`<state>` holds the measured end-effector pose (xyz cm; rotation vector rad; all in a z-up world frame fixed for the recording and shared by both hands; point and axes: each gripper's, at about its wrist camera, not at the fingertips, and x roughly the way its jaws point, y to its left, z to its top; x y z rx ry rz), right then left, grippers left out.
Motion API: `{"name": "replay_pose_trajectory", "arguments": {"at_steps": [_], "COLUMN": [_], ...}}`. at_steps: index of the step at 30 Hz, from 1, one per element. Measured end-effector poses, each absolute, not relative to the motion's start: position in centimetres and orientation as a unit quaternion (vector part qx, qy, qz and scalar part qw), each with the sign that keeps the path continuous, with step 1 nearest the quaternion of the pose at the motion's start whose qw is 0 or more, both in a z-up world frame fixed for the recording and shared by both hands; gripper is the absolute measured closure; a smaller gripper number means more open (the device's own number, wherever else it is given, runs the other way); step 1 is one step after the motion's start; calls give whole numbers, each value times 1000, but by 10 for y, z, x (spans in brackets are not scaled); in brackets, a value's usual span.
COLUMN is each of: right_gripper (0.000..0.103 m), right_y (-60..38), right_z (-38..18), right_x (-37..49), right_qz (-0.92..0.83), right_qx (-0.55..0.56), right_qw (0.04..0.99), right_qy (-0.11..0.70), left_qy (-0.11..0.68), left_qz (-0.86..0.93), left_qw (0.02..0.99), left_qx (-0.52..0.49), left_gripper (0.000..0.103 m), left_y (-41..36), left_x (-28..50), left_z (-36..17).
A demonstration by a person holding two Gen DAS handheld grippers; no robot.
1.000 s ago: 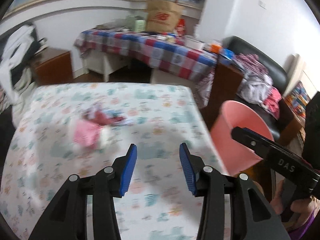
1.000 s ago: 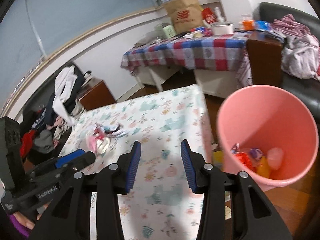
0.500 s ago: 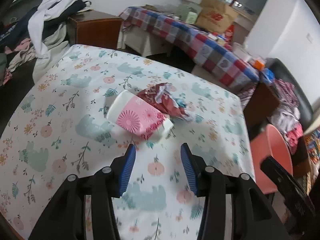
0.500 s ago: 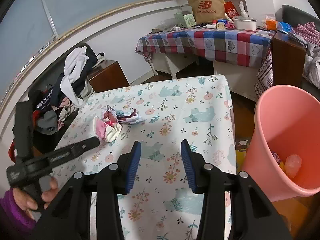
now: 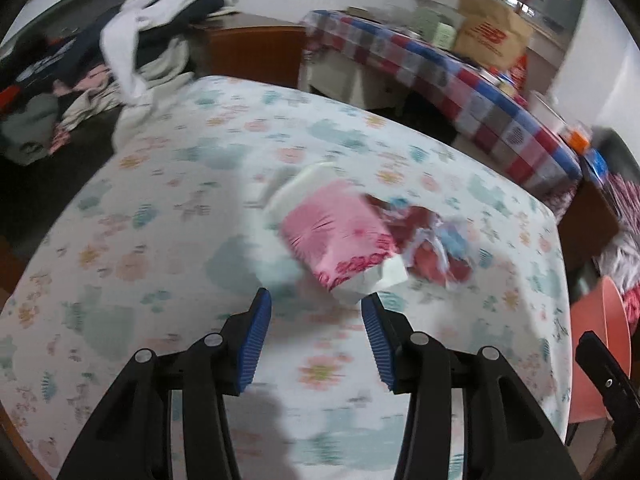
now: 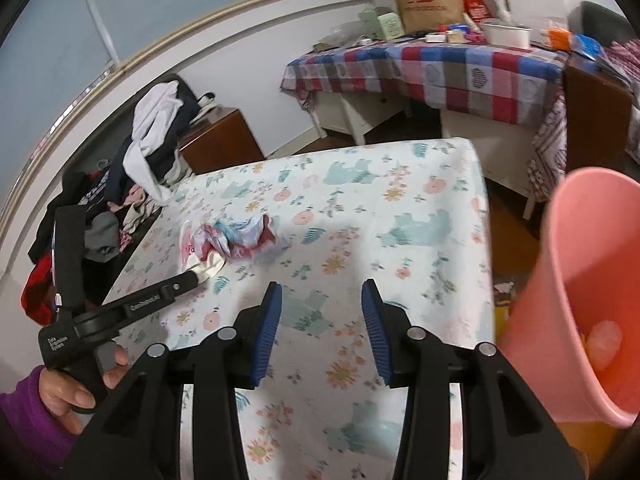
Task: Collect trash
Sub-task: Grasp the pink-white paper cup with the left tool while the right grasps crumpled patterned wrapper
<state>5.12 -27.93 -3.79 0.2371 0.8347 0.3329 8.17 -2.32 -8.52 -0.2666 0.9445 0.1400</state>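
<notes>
Approach to soft pink-and-white plastic packet [image 5: 340, 240] on floral-clothed bench [image 5: 160, 240]: left tool [image 5: 316, 336], jaws spread, should straddle its near end before pinching; right tool [image 6: 322, 332] spread, empty.

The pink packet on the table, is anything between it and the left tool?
Nothing visible is in the way. The left tool is open with the pink packet just ahead of its tips, only bare flowery tablecloth between them. The crumpled wrapper lies beside the packet, on its far right side, not in front.
</notes>
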Motion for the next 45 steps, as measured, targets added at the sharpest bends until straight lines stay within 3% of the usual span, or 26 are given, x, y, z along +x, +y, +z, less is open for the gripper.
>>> {"name": "replay_pose_trajectory", "arguments": {"at_steps": [12,19,27,29,34,36,38,41,45], "right_gripper": [61,61,61,85,94,95,97,98,99], "right_y": [-214,-188,-175,-172,-178,-184,-194,-210,-235], "right_z": [-28,-43,-72,-75,-77,-74,-68,-58,-43], "right_x": [92,134,147,144,129,122,111,98,77], "right_qz": [252,244,246,249,249,246,240,226,197], "right_qx": [88,86,89,81,94,101,107,111,108], "right_qw": [866,855,835,834,834,838,843,852,870], "right_qy": [423,449,483,486,483,477,470,459,439], "left_qy": [420,411,429,431,432,434,434,432,429], "left_qz": [116,40,36,20,-25,-41,-52,-70,-85], "left_qw": [882,890,883,882,883,882,882,884,887], "left_qx": [-182,-191,-188,-191,-180,-179,-177,-164,-150], "left_gripper": [57,57,57,57,59,62,75,87,92], "left_y": [61,43,38,38,19,12,7,-5,-18], "left_x": [58,69,96,98,99,99,100,99,95], "left_z": [-68,-52,-75,-76,-72,-72,-70,-66,-61]}}
